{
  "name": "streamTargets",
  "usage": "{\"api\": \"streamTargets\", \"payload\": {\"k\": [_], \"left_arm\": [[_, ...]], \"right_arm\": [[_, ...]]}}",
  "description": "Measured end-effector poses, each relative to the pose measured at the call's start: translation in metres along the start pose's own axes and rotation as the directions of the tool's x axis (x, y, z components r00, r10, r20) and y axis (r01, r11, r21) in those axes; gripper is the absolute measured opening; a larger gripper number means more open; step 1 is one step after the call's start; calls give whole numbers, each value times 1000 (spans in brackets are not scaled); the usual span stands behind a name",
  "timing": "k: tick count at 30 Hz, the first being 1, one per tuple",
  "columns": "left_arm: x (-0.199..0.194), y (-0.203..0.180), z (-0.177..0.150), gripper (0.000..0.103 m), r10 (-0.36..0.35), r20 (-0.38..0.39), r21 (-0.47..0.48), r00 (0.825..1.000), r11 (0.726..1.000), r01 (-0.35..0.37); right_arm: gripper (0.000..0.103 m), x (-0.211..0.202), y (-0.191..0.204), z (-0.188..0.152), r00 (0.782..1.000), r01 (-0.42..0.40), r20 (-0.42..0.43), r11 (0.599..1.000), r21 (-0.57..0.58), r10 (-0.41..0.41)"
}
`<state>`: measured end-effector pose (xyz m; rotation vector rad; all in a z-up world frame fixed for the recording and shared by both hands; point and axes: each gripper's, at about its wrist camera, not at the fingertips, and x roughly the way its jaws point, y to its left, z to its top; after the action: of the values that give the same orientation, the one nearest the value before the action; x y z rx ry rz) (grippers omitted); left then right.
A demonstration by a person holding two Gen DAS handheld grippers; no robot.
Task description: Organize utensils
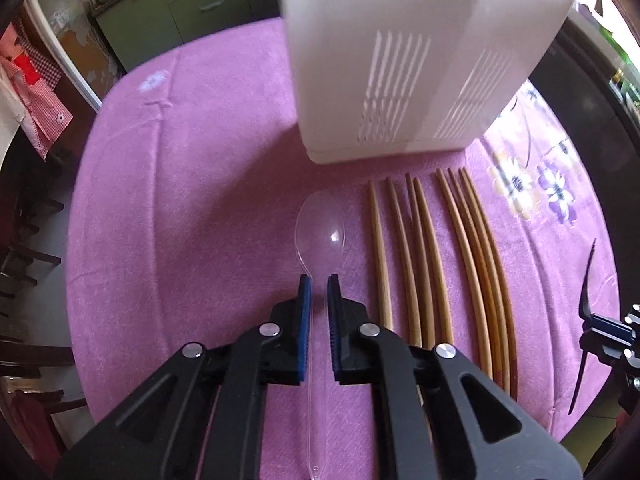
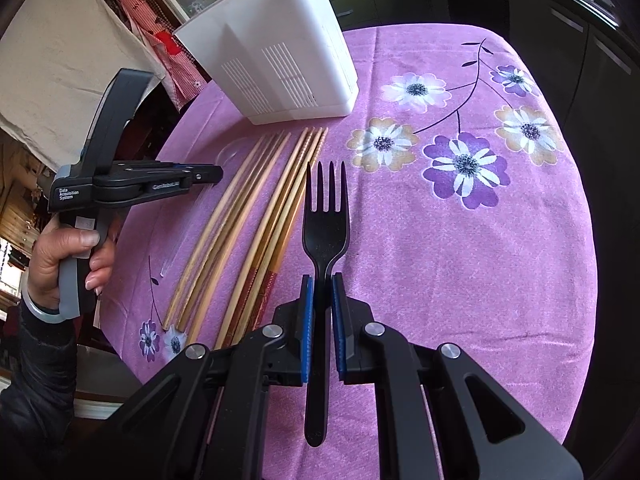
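Note:
My left gripper [image 1: 319, 280] is shut on the handle of a clear plastic spoon [image 1: 320, 224], bowl pointing toward the white slotted utensil holder [image 1: 416, 64]. My right gripper [image 2: 320, 280] is shut on the handle of a black plastic fork [image 2: 325, 216], tines forward, above the cloth. Several wooden chopsticks [image 1: 432, 248] lie side by side on the cloth right of the spoon; they also show in the right wrist view [image 2: 256, 216]. The holder [image 2: 276, 48] stands at the far side of the table. The left gripper's body [image 2: 132, 184] shows at the left of the right view.
The round table carries a purple flowered cloth [image 2: 460, 240]. Green cabinets [image 1: 176, 12] stand beyond the table. Dark chairs [image 1: 24, 264] stand to the left. The right gripper and fork [image 1: 600, 332] show at the right edge of the left view.

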<state>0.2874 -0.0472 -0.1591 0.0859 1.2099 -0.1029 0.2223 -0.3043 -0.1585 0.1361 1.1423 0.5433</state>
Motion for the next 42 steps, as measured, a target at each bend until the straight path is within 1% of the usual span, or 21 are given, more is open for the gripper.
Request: {"api": "streamTargets", "payload": {"k": [3, 5, 9, 11, 12, 15, 16, 17, 18, 20, 21, 24, 26, 27, 29, 31, 33, 34, 36, 38, 42], "left_arm": [[-23, 6, -4, 8, -17, 53, -6, 998, 1000, 17], [-47, 9, -9, 8, -32, 98, 0, 995, 999, 32], [-99, 6, -20, 8, -68, 188, 22, 980, 998, 65], [-130, 2, -23, 8, -102, 243, 29, 965, 995, 98], [-150, 2, -22, 8, -125, 284, 37, 950, 992, 120], [-192, -5, -13, 8, -162, 384, 62, 909, 987, 150], [-209, -9, -6, 8, -176, 430, 70, 886, 984, 162], [-220, -12, 2, 8, -184, 465, 77, 866, 983, 168], [-231, -16, 13, 8, -194, 517, 87, 833, 981, 175], [-240, -19, 31, 8, -203, 584, 91, 786, 979, 184], [-243, -21, 44, 8, -201, 621, 87, 757, 978, 188], [-241, -24, 78, 8, -163, 721, 57, 674, 983, 177], [-233, -22, 96, 8, -135, 765, 39, 629, 986, 164], [-228, -23, 107, 8, -105, 794, 18, 599, 989, 149], [-214, -24, 123, 8, -78, 821, 2, 565, 991, 133], [-196, -25, 136, 8, -64, 829, -11, 556, 991, 130], [-181, -25, 142, 8, -42, 829, -28, 558, 993, 116], [-171, -26, 143, 8, -25, 831, -39, 555, 994, 103], [-157, -24, 148, 8, -12, 826, -51, 563, 994, 96], [-145, -20, 147, 8, -9, 820, -64, 572, 992, 108], [-127, -12, 128, 9, -1, 807, -72, 591, 992, 100]], "right_arm": [[10, -6, 0, 0, 1000, -3, 14, 1000, 0, 3], [10, -10, 1, 1, 1000, -3, 24, 1000, -1, 3], [10, -16, 4, 1, 999, -6, 38, 1000, -6, 7], [10, -17, 6, 1, 999, -8, 43, 1000, -11, 8], [10, -17, 7, 1, 999, -9, 43, 1000, -13, 10], [10, -19, 9, 1, 999, -18, 48, 1000, -21, 19], [10, -20, 9, 2, 998, -19, 51, 1000, -22, 20], [10, -21, 9, 2, 998, -26, 57, 999, -22, 27], [10, -21, 8, 2, 998, -30, 60, 999, -21, 31], [10, -23, 6, 3, 997, -40, 71, 999, -18, 41], [10, -24, 5, 3, 996, -44, 76, 999, -14, 45], [10, -27, -1, 3, 994, -54, 92, 999, -1, 54], [10, -29, -5, 3, 993, -59, 102, 998, 7, 58], [10, -30, -7, 3, 992, -63, 111, 998, 12, 62], [10, -33, -11, 4, 990, -71, 127, 997, 20, 68], [10, -34, -14, 6, 987, -80, 139, 996, 27, 75], [10, -36, -16, 8, 985, -91, 151, 995, 31, 85], [10, -36, -16, 9, 984, -93, 154, 995, 31, 87], [10, -37, -17, 11, 983, -98, 160, 995, 29, 92], [10, -37, -15, 13, 982, -104, 164, 994, 24, 99], [10, -41, -6, 21, 979, -103, 178, 995, -4, 102]]}}
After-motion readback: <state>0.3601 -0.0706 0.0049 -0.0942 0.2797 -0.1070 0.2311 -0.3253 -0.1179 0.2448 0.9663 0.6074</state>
